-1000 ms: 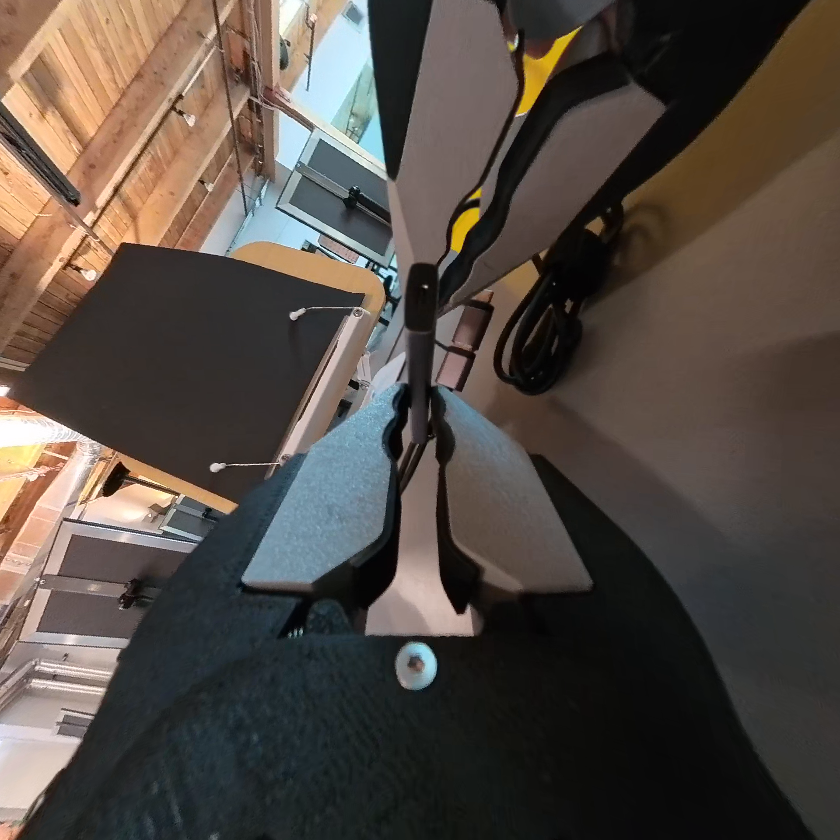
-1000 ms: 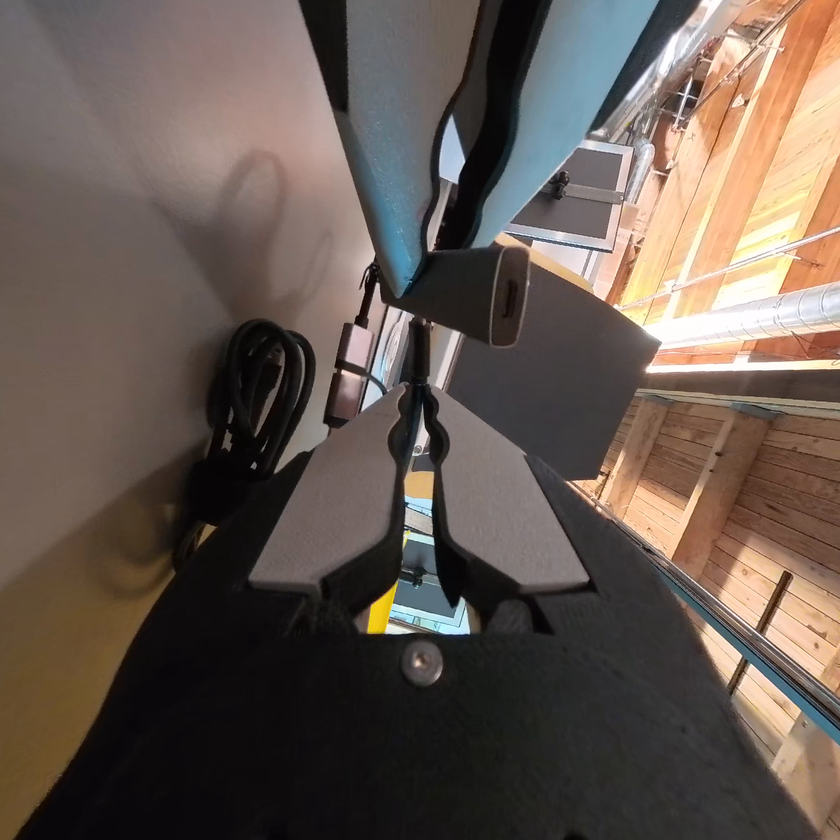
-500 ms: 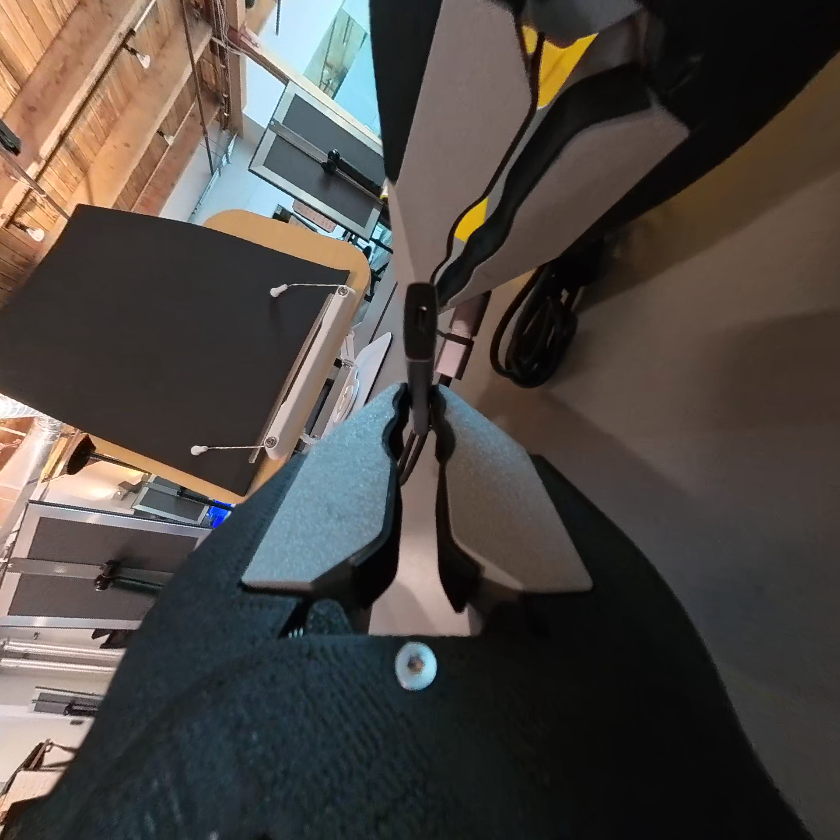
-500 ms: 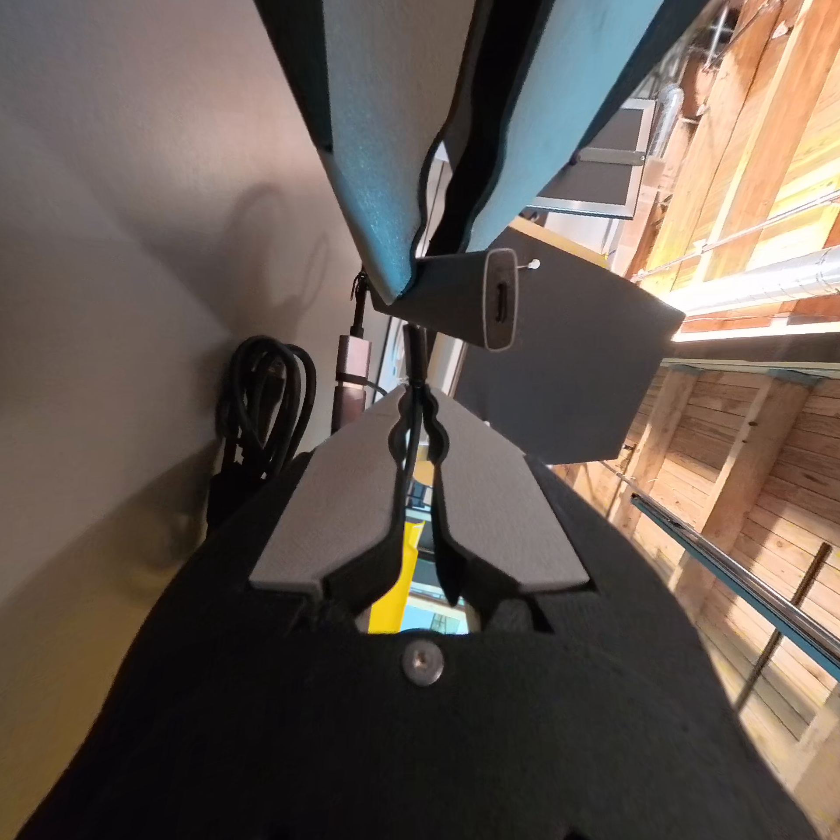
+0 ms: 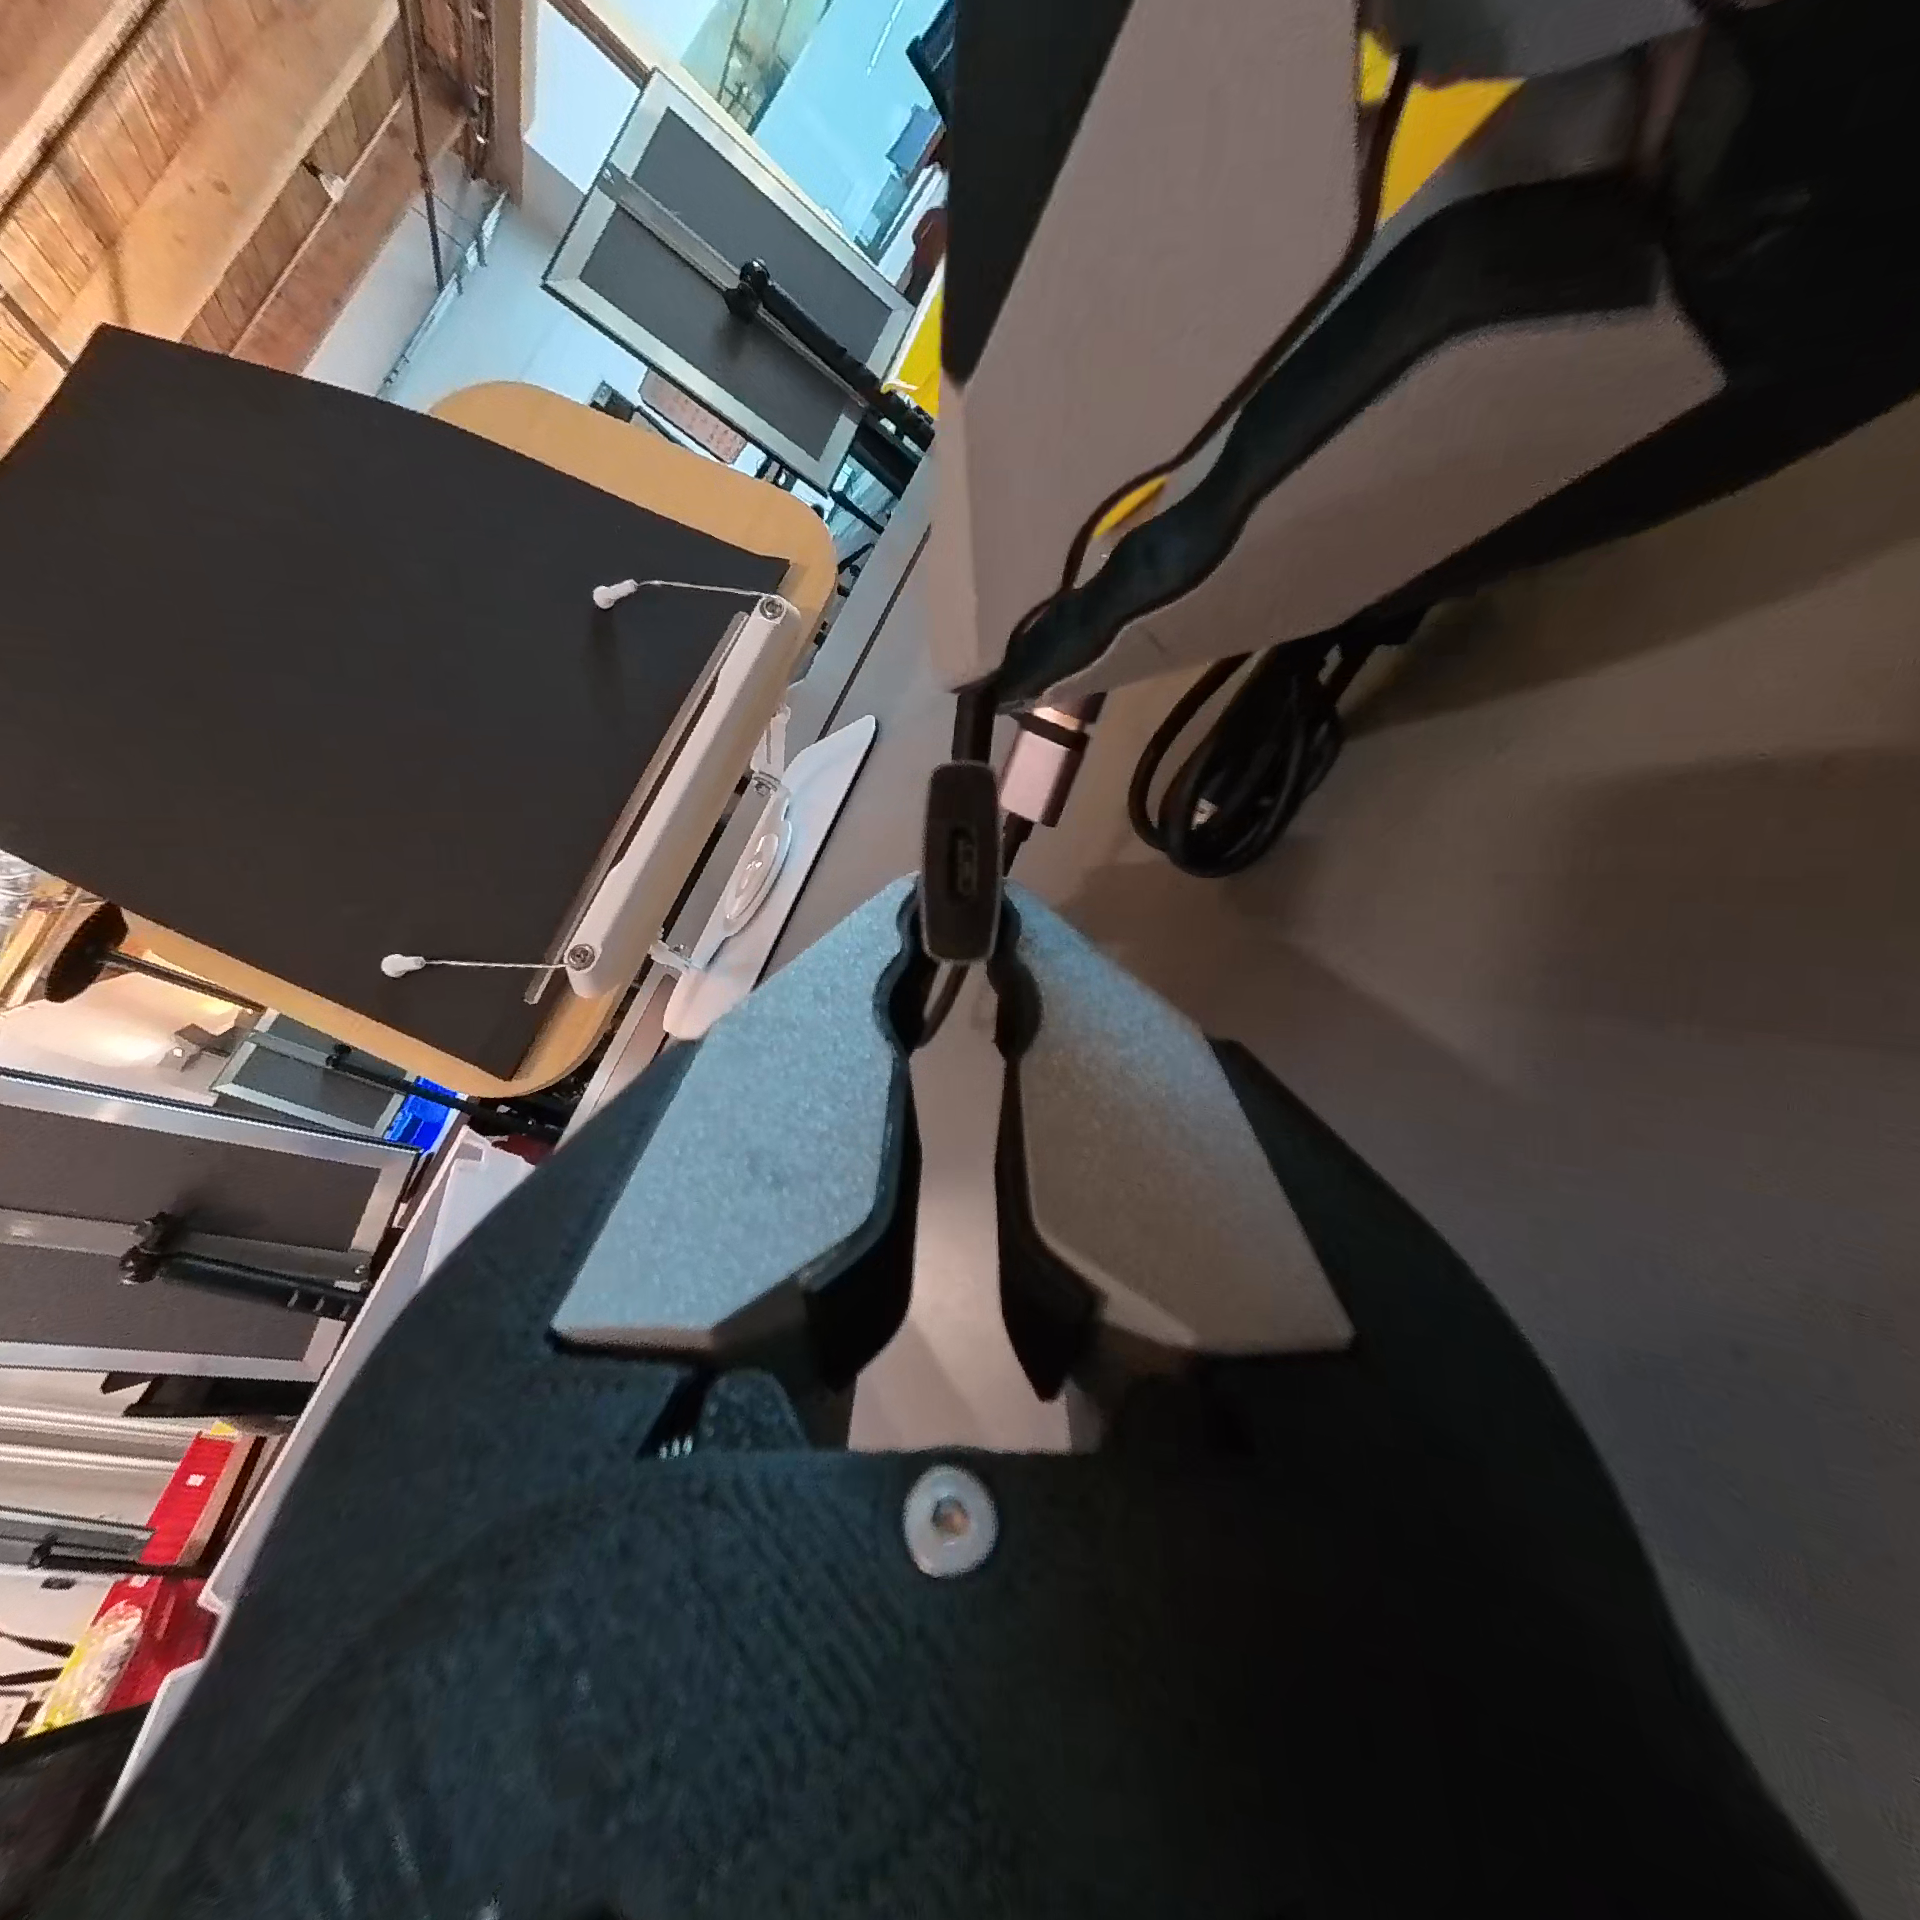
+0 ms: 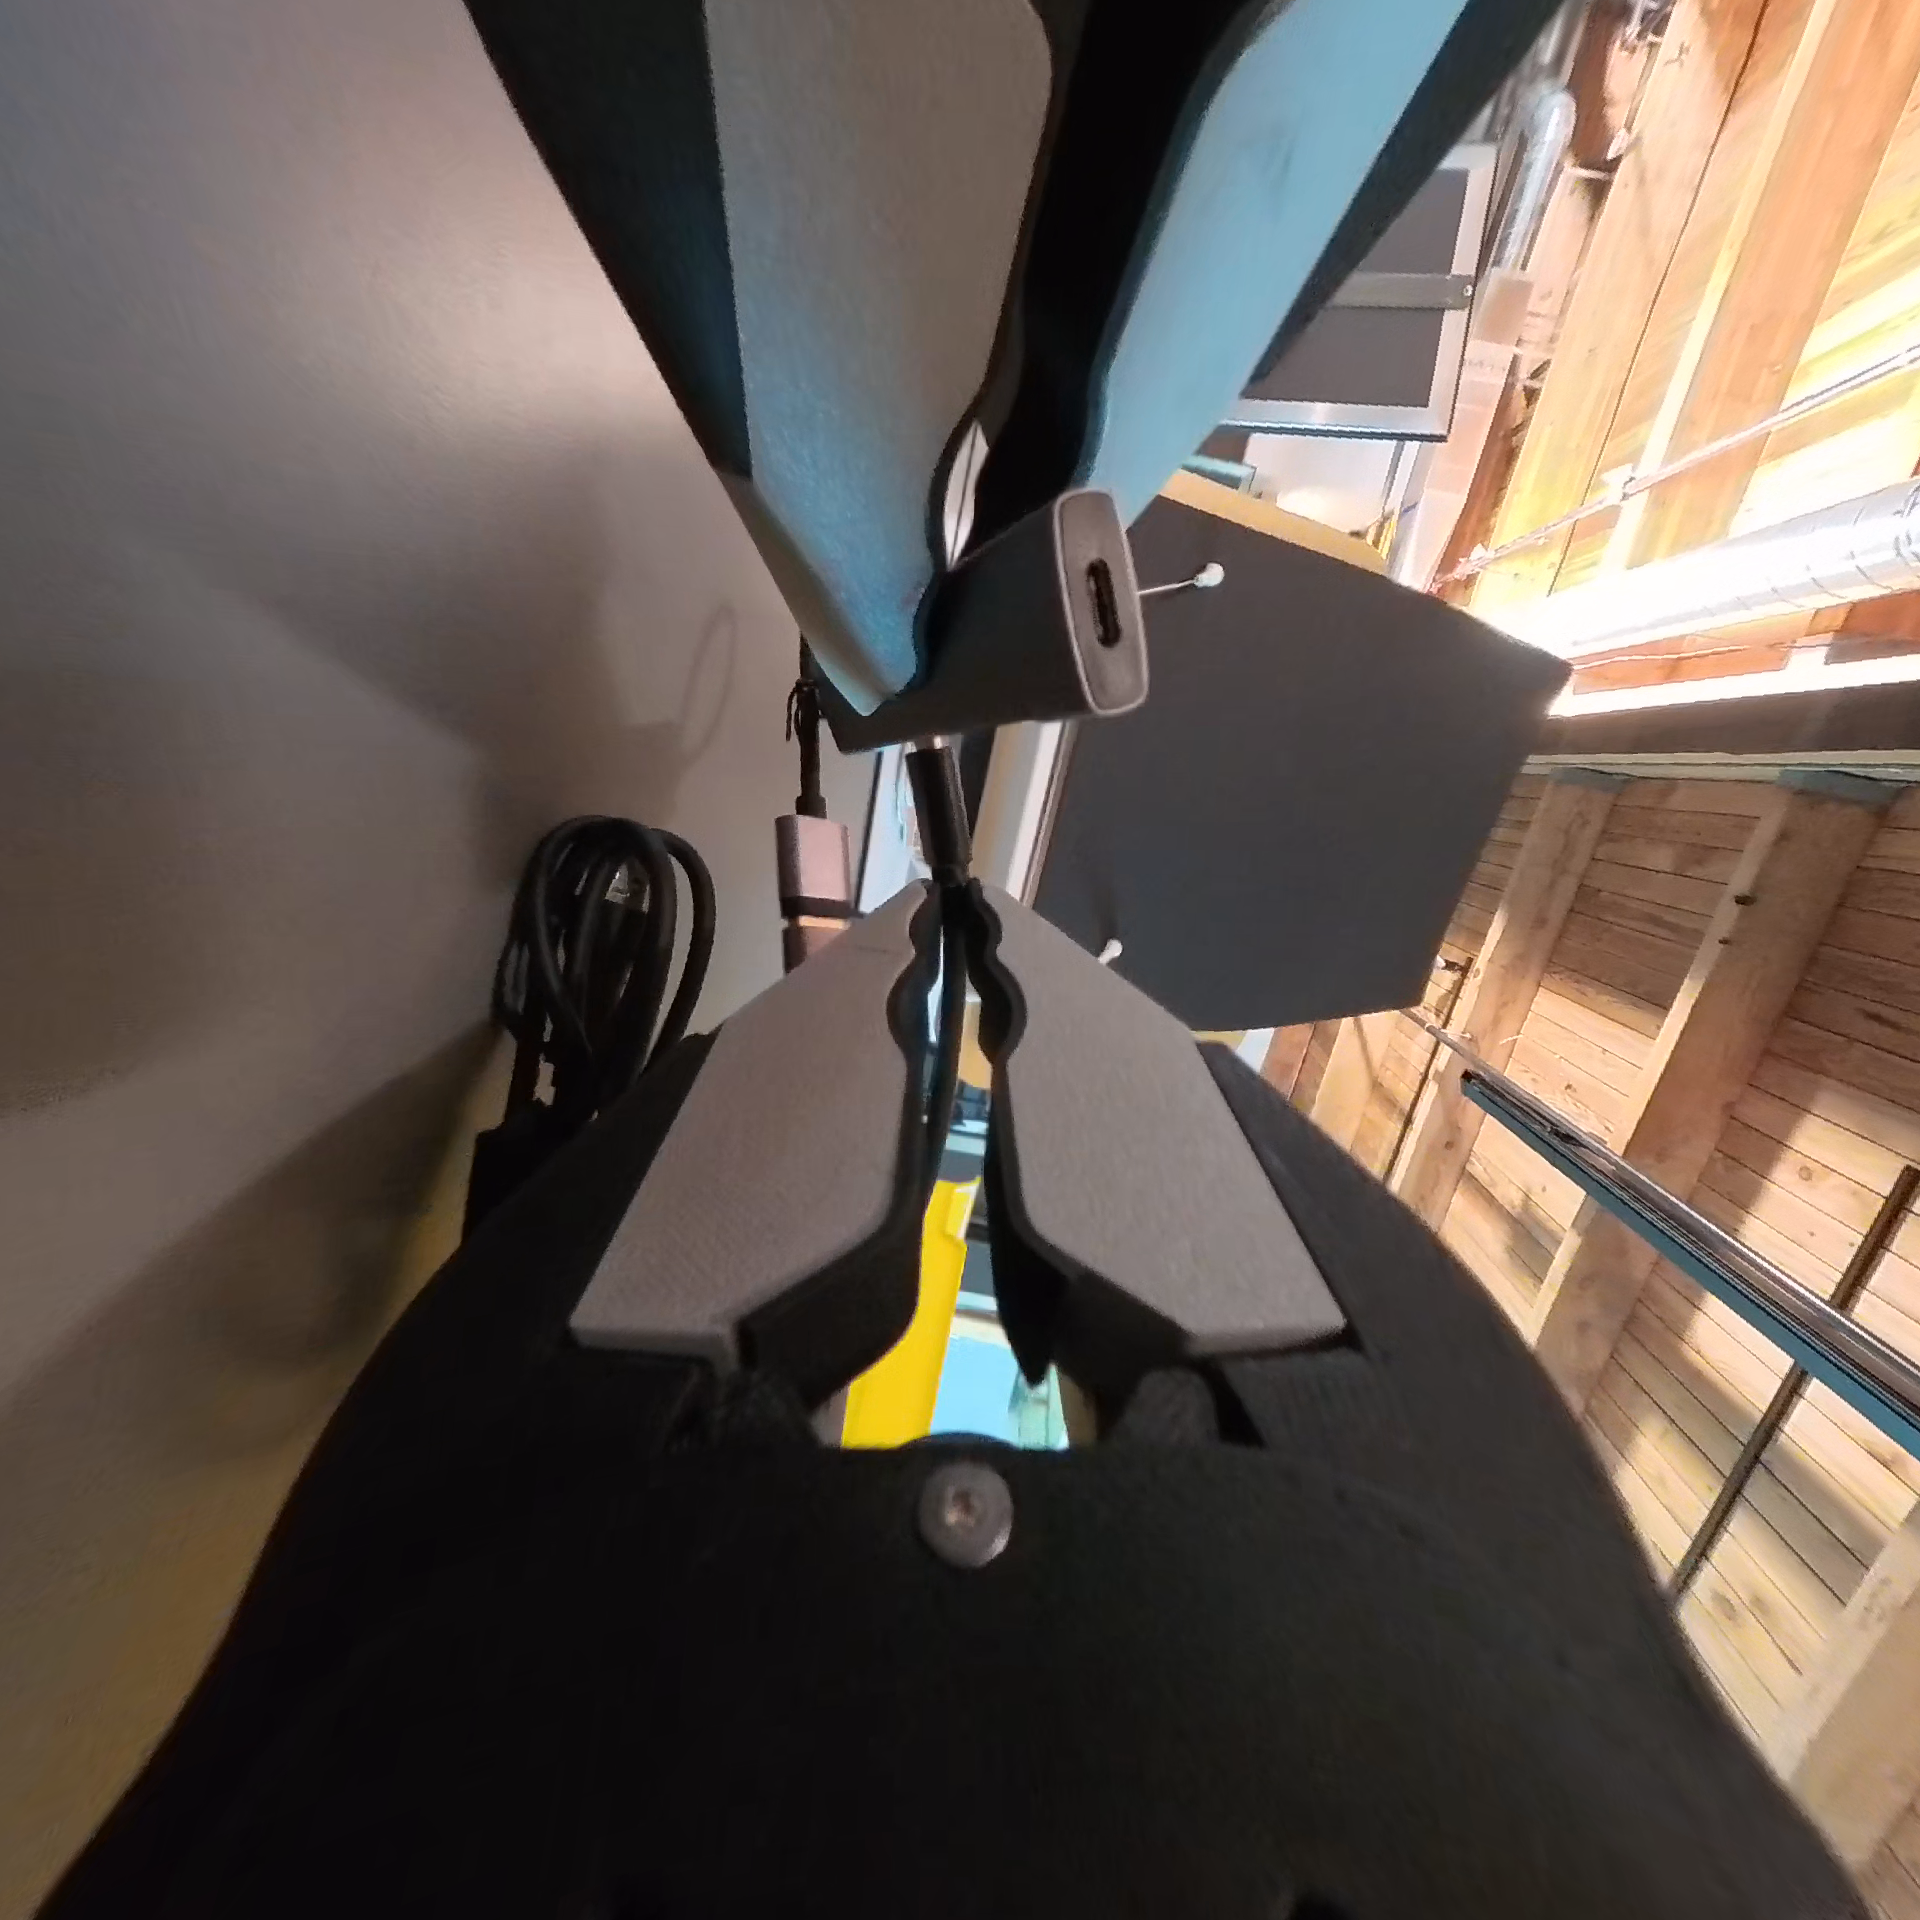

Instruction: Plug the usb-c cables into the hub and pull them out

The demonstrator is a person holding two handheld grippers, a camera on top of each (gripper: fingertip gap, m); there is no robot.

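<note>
Timber-ceilinged workshop (image 6: 1714, 312), exposed ducting (image 6: 1714, 561)

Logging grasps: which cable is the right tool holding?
The straight black cable leading to the grey hub, pinched in the right tool; the coiled black cable lies loose on the table.

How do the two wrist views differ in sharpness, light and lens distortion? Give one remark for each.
Left wrist view: the hub between the left tongs is sharp, the upper right corner smeared by motion blur, and straight edges bow from the wide lens. Right wrist view: the hub's port is crisp, bright glare burns out the duct at right, and the grey wall carries soft shadows.
</note>
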